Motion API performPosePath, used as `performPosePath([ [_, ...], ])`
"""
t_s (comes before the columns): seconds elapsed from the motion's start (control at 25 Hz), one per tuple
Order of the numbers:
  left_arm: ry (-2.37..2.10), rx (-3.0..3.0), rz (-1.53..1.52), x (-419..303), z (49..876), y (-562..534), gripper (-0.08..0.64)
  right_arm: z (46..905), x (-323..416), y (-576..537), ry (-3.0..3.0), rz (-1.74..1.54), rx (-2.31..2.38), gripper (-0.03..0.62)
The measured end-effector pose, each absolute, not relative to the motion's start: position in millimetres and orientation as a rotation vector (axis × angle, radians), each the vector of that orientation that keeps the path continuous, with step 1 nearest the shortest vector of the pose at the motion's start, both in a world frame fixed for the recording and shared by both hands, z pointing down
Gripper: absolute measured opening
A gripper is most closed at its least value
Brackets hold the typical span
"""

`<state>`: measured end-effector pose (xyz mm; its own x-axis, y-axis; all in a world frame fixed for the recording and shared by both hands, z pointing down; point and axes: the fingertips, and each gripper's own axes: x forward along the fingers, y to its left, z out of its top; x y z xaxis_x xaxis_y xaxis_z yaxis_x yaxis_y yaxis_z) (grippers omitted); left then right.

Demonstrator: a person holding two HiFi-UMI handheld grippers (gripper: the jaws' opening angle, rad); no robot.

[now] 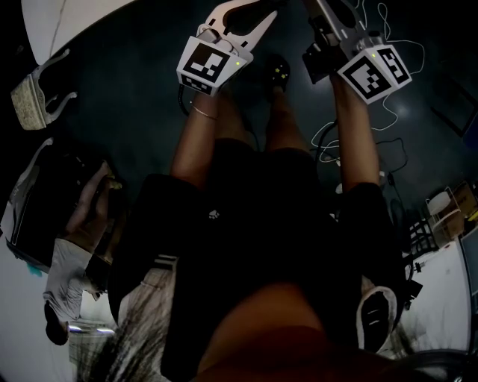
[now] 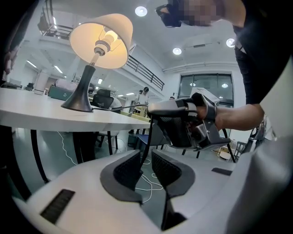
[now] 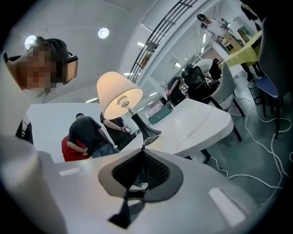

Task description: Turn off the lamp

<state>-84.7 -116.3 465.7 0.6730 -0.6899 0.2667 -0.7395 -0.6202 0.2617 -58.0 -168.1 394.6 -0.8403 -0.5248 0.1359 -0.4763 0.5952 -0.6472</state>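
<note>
The lamp (image 2: 100,41) stands lit on a white table (image 2: 36,114), with a cream shade and a dark flared base. Its black cord (image 2: 121,109) runs from the base to my right gripper (image 2: 153,109), then drops between the pads of my left gripper (image 2: 145,156). The left jaws stand apart with a gap on both sides of the cord. In the right gripper view the lamp (image 3: 120,98) is straight ahead, and my right gripper (image 3: 142,153) is shut on the cord (image 3: 145,140) just short of the base. From the head view both grippers (image 1: 258,21) (image 1: 328,19) are held out forward, side by side.
The white table (image 3: 201,123) has a rounded end and dark legs (image 2: 39,155). Two people (image 3: 87,137) stand behind it. White cables (image 3: 256,151) trail over the floor, and chairs (image 3: 206,87) stand beyond the table. A bag (image 1: 33,97) lies on the dark floor at the left.
</note>
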Motion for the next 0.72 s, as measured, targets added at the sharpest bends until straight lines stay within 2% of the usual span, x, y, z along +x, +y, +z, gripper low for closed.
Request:
performPosePath([
  [0.56,-1.034,2.554,0.187,-60.2,468.7,-134.7,0.062,386.3,-61.0,-162.6,2.654,-1.161,-0.765,0.012],
  [0.72,-1.031,2.611,0.249,-57.0,466.7,-132.5,0.023,388.0,-58.4,-163.9,2.666,-1.134,-0.790,0.014],
])
